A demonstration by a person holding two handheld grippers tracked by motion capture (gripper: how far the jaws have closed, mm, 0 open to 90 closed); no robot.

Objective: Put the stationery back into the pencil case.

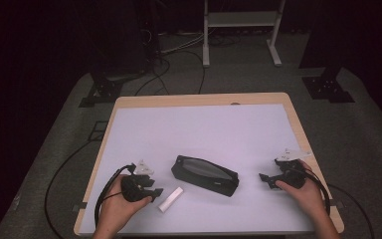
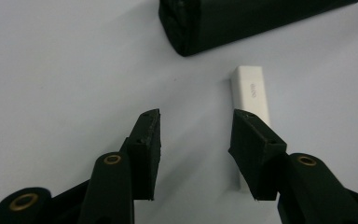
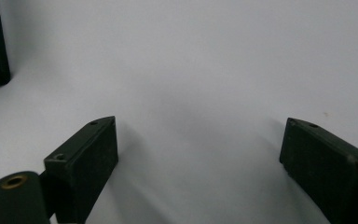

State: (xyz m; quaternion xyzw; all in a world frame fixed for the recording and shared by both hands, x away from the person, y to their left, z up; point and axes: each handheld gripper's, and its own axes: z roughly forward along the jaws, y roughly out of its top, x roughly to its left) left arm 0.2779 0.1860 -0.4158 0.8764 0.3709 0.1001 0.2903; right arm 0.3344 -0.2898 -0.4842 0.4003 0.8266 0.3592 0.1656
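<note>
Left gripper (image 2: 196, 135) sits near the table's (image 1: 199, 124) front-left corner, jaws apart and empty, white eraser (image 2: 252, 100) just beside one jaw, likely lining up a pick. Right gripper (image 3: 200, 154) parked wide open by the right edge. Black pouch (image 1: 206, 175) lies front-centre.

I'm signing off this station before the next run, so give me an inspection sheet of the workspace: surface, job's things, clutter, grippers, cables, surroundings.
Surface: table with a pale sheet and a wooden rim; no spills seen.
Job's things: white eraser lying flat near the front edge; black pencil case lying behind it, apart from it.
Clutter: nothing seen.
Grippers: left gripper open, nothing between the jaws, eraser just beside one jaw; right gripper wide open over bare sheet.
Cables: a black cable loops from the left gripper; more run over the floor.
Surroundings: dark room, grey carpet, white frame behind.
</note>
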